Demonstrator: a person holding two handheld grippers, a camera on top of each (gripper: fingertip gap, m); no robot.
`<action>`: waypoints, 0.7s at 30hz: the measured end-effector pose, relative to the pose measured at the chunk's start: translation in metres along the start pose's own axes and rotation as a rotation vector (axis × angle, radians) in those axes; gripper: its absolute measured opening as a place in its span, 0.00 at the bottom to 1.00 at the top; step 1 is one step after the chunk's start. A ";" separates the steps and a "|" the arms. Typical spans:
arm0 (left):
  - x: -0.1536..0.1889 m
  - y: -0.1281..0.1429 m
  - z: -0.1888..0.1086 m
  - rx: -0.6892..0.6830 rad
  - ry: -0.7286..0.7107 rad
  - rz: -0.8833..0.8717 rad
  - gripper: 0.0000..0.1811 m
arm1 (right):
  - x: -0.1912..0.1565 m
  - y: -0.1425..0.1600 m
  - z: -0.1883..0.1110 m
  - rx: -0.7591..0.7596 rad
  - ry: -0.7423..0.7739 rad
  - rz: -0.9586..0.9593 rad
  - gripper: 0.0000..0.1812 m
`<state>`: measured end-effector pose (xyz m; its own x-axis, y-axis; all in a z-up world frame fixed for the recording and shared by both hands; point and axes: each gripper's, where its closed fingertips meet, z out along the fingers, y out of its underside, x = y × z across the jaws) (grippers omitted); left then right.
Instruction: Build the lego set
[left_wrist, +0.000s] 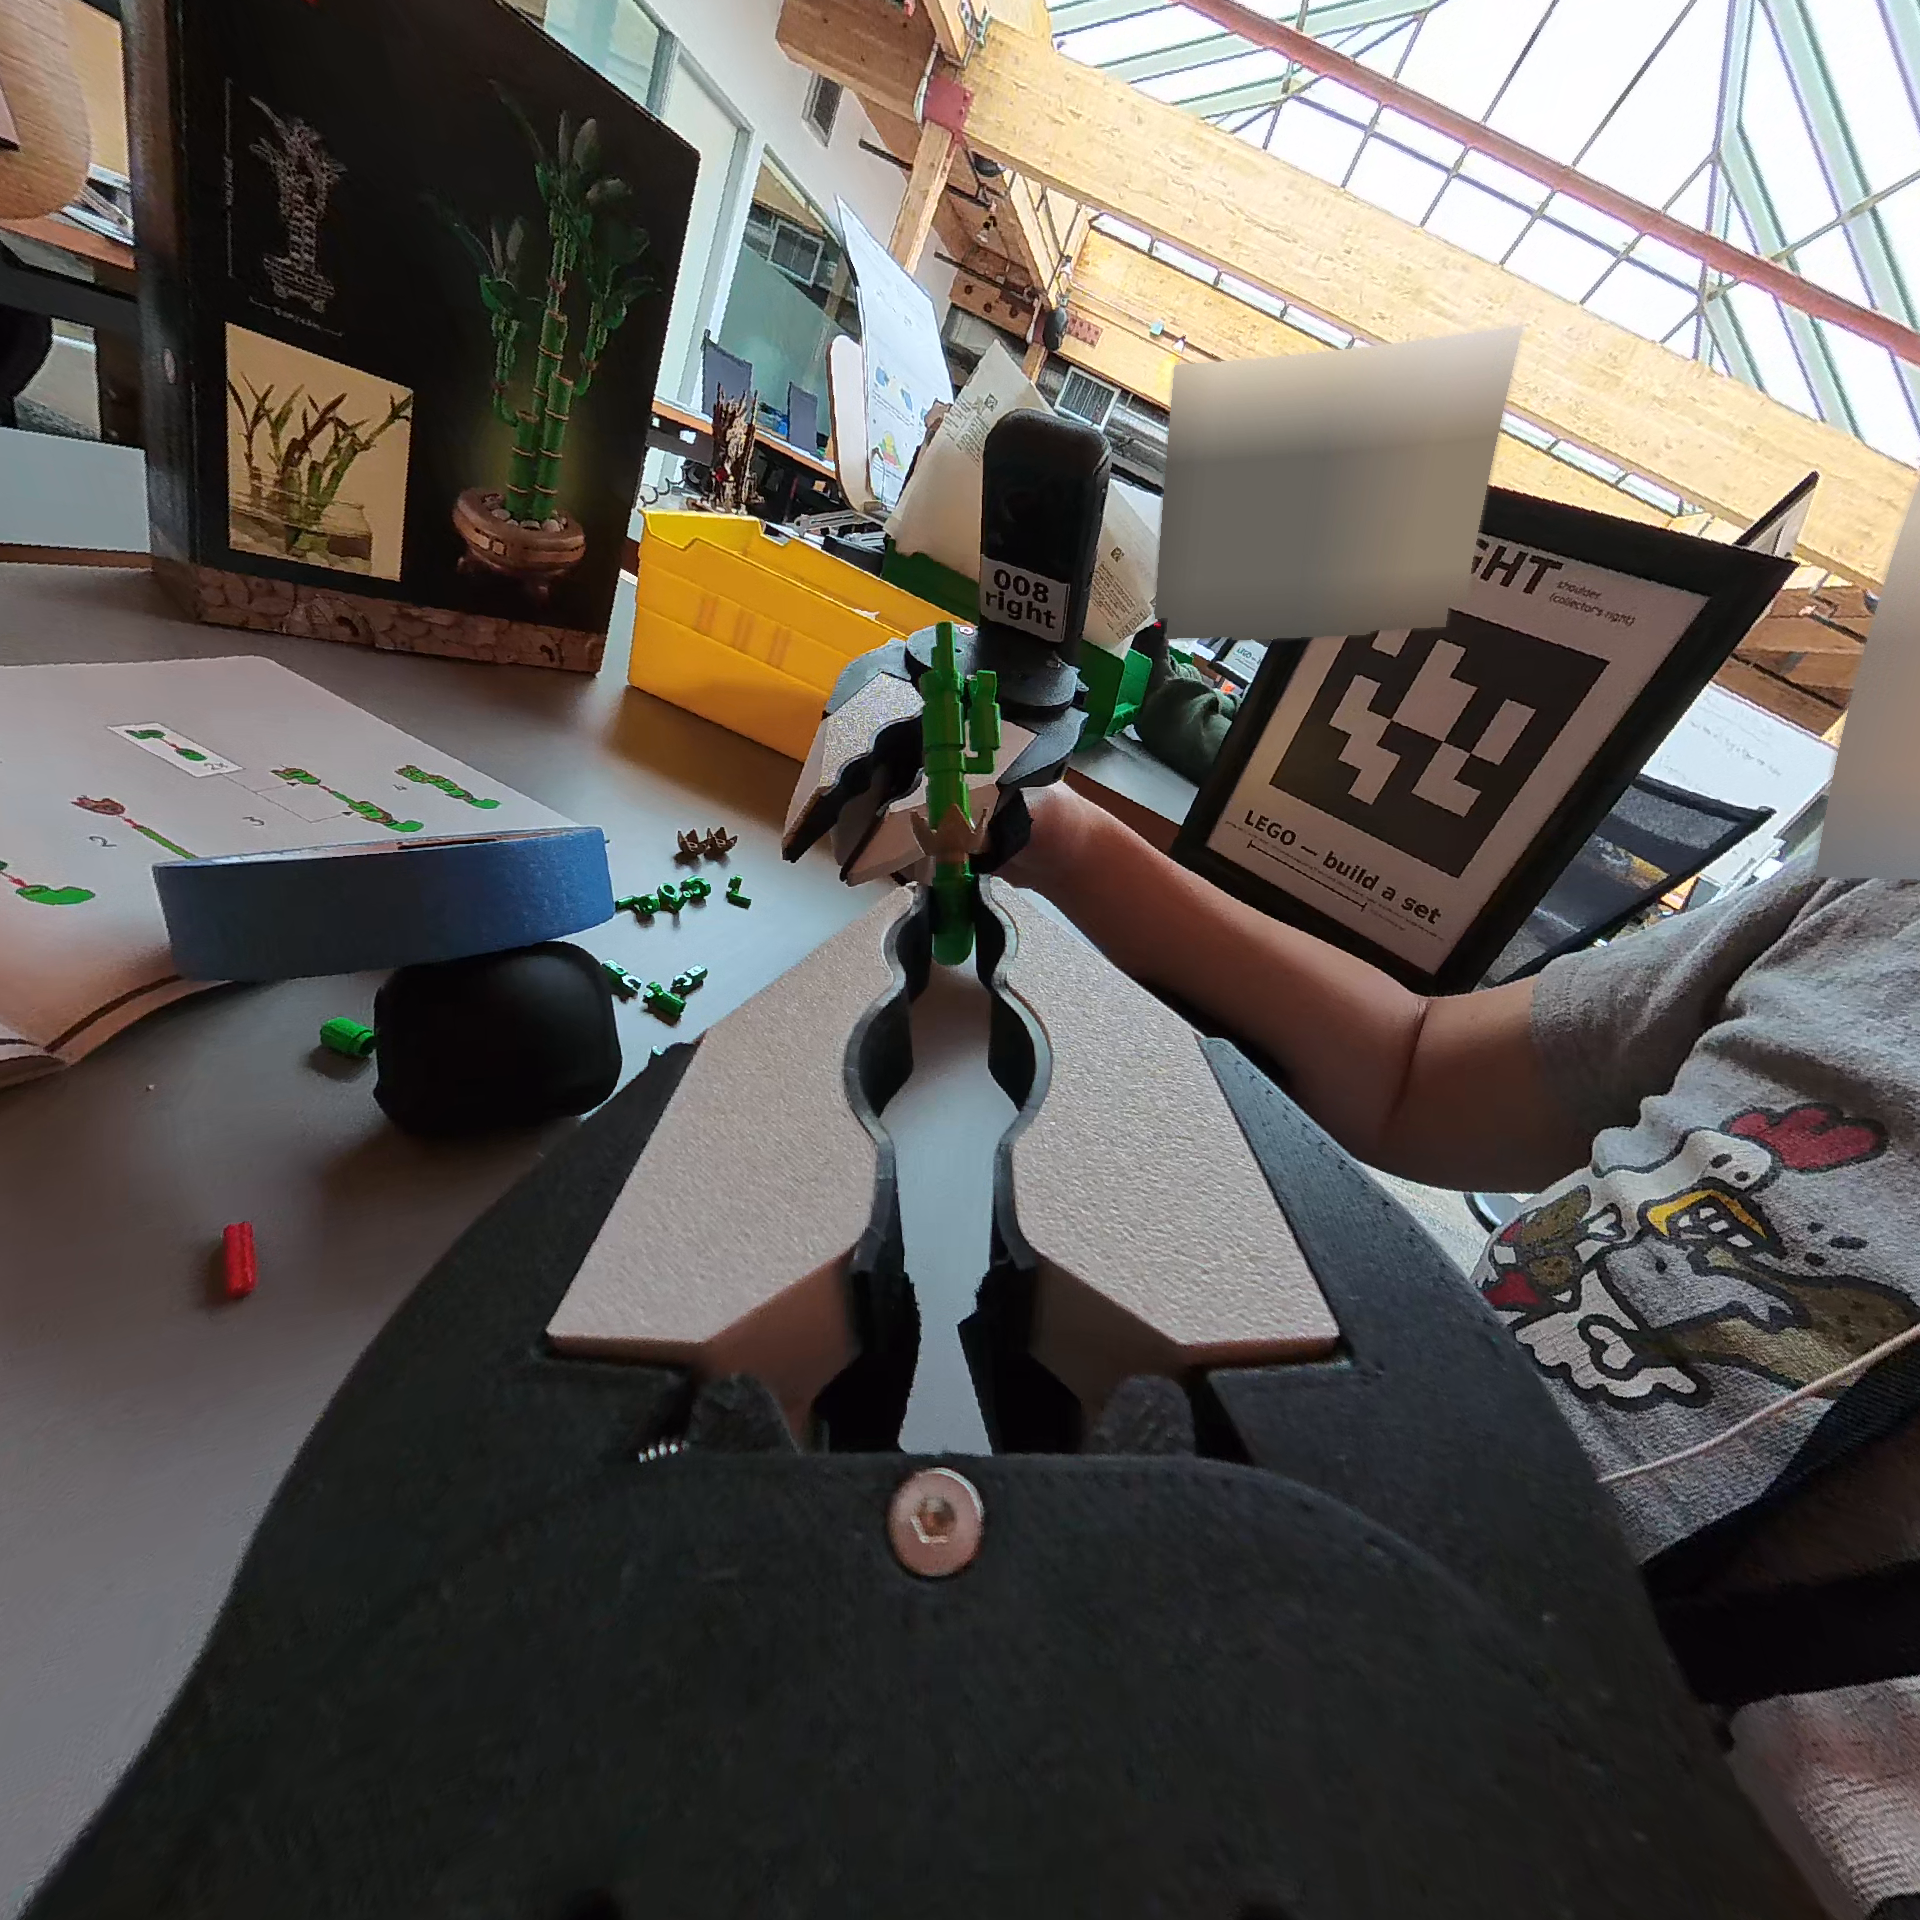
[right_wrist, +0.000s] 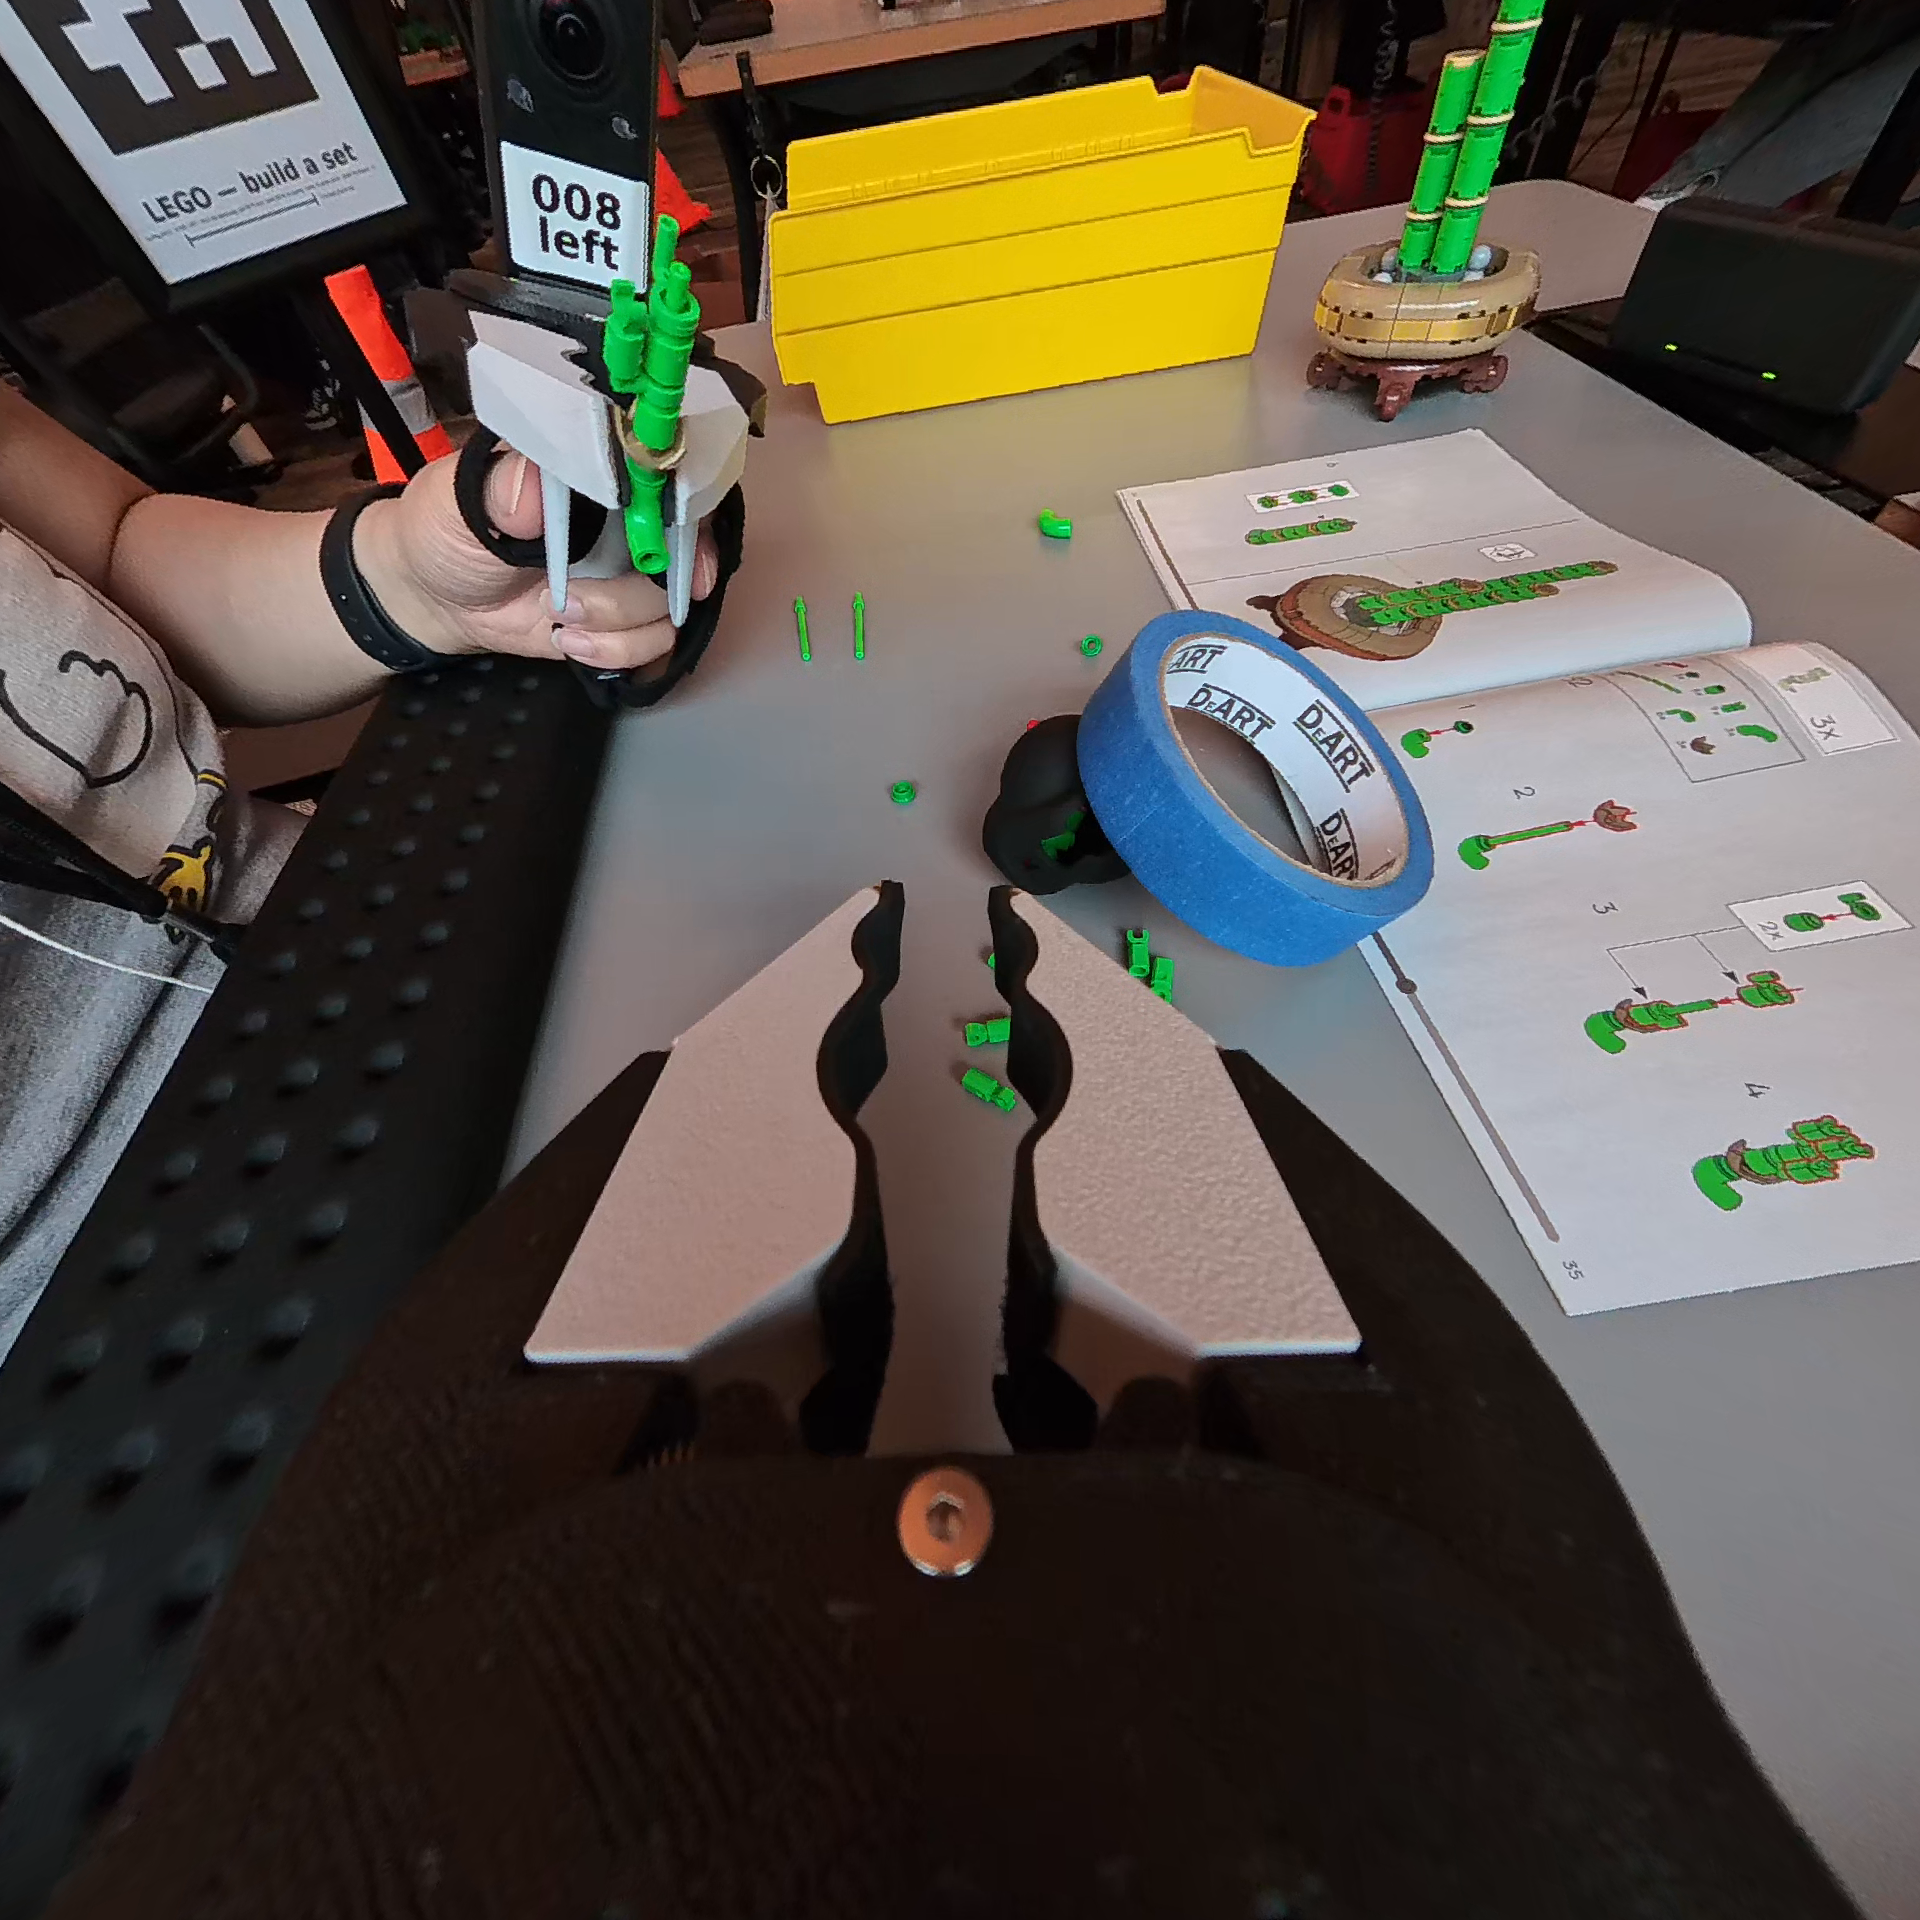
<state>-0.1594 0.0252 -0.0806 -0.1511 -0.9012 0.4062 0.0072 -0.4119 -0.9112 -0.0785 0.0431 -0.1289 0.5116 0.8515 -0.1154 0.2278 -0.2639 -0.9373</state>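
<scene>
My left gripper (left_wrist: 948, 906) is shut on the lower end of a green bamboo stalk (left_wrist: 943, 748) and holds it upright above the table. The stalk has a tan crown collar and a short side branch. In the right wrist view the left gripper (right_wrist: 644, 457) holds the stalk (right_wrist: 657, 374) at the upper left. My right gripper (right_wrist: 943, 896) is open and empty, low over several loose green pieces (right_wrist: 987, 1086). It shows behind the stalk in the left wrist view (left_wrist: 904, 831). Two thin green rods (right_wrist: 858, 623) and small green rings (right_wrist: 902, 792) lie on the grey table (right_wrist: 727, 831).
A blue tape roll (right_wrist: 1174, 831) leans on a black lump (right_wrist: 1034, 831) beside the open instruction booklet (right_wrist: 1662, 935). A yellow bin (right_wrist: 1029, 249) and a built bamboo model (right_wrist: 1423, 301) stand at the back. The set's box (left_wrist: 416, 343) stands far left. A red piece (left_wrist: 238, 1259) lies near. Some 10 centimeters of space lies between my two pairs of fingers.
</scene>
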 end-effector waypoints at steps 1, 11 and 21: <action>0.000 0.000 0.000 0.000 -0.001 0.000 0.03 | 0.000 0.000 0.000 0.000 0.000 -0.001 0.08; -0.003 -0.001 -0.002 0.009 -0.019 0.001 0.03 | -0.003 -0.003 0.001 0.008 0.001 -0.013 0.08; -0.016 -0.021 -0.012 0.083 -0.065 -0.047 0.03 | -0.012 -0.031 0.003 0.207 0.092 -0.126 0.08</action>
<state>-0.1693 0.0494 -0.0690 -0.0892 -0.8865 0.4541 0.0840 -0.4610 -0.8834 -0.0939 0.0423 -0.0994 0.5656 0.8242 0.0280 0.1250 -0.0522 -0.9908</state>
